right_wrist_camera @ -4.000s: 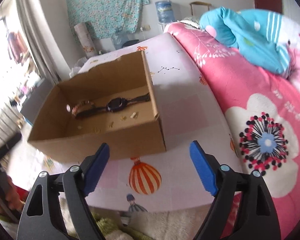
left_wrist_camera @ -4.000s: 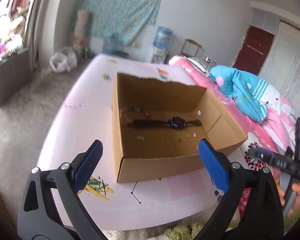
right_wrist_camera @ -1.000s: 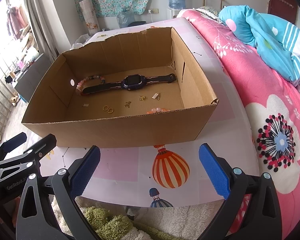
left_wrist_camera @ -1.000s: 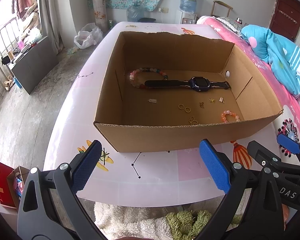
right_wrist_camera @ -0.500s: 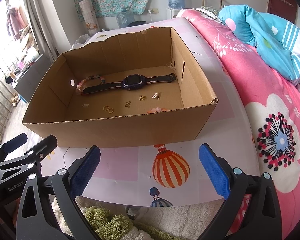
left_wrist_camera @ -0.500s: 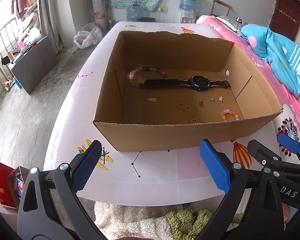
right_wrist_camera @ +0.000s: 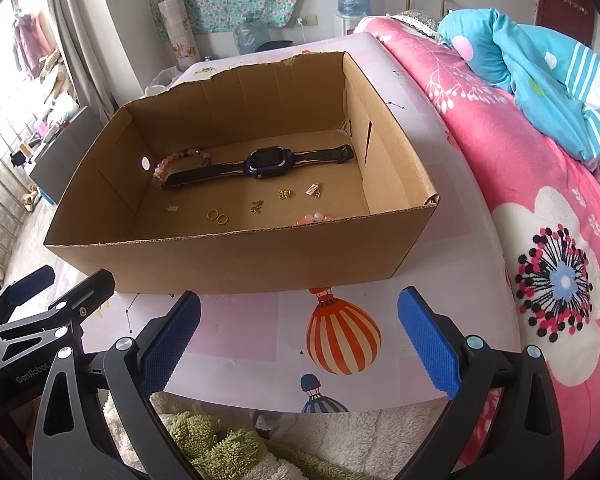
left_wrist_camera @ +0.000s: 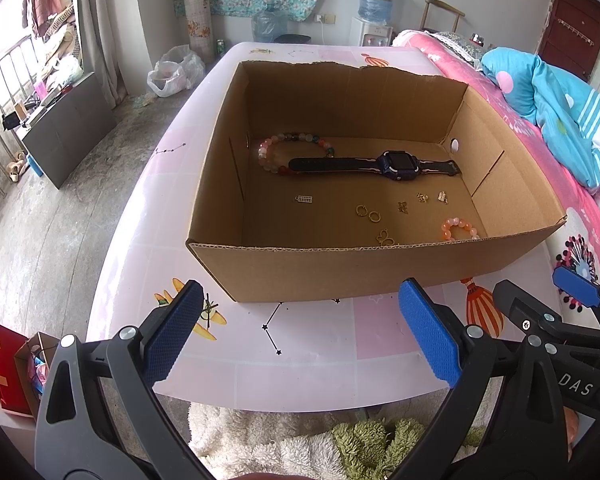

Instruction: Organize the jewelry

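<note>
An open cardboard box stands on the pink table. Inside lie a dark purple watch, a multicoloured bead bracelet, a small pink bead bracelet, two gold rings and several small gold charms. My left gripper hangs open in front of the box's near wall, nothing between its fingers. My right gripper is open too, beside it at the table's front edge, and shows at right in the left wrist view.
A pink flowered bedspread with a blue quilt lies right of the table. A fluffy white and green rug is below the table's front edge. Grey floor, a dark cabinet and a plastic bag are at the left.
Four seconds ago both grippers sat lower and more tilted; now they look down into the box. Over the last second nothing has visibly moved.
</note>
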`<action>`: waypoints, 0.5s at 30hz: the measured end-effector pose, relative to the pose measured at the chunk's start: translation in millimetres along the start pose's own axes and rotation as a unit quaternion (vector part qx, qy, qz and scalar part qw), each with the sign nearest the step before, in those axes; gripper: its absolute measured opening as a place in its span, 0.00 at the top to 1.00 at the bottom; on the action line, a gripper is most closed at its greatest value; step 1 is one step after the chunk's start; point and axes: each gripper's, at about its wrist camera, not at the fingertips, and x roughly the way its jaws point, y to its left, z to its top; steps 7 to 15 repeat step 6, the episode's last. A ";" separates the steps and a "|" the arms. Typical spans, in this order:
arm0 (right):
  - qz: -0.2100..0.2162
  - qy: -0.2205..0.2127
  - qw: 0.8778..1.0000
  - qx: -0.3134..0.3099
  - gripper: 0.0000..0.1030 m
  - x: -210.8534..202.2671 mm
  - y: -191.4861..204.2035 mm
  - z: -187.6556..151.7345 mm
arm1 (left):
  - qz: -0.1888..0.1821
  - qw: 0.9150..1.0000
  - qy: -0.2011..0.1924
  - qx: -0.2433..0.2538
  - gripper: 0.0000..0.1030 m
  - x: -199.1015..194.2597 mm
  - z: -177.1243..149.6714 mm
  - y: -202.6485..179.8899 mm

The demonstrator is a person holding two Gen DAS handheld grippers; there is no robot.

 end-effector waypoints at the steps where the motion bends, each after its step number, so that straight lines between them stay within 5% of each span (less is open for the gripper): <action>1: 0.000 0.000 1.000 0.000 0.07 0.1 0.2 -0.1 | 0.000 1.000 0.000 0.000 0.08 -0.1 0.2 0.3; 15: 0.000 0.001 1.000 0.000 0.07 0.2 0.8 -0.3 | 0.000 1.000 0.000 0.001 0.08 0.1 0.4 0.6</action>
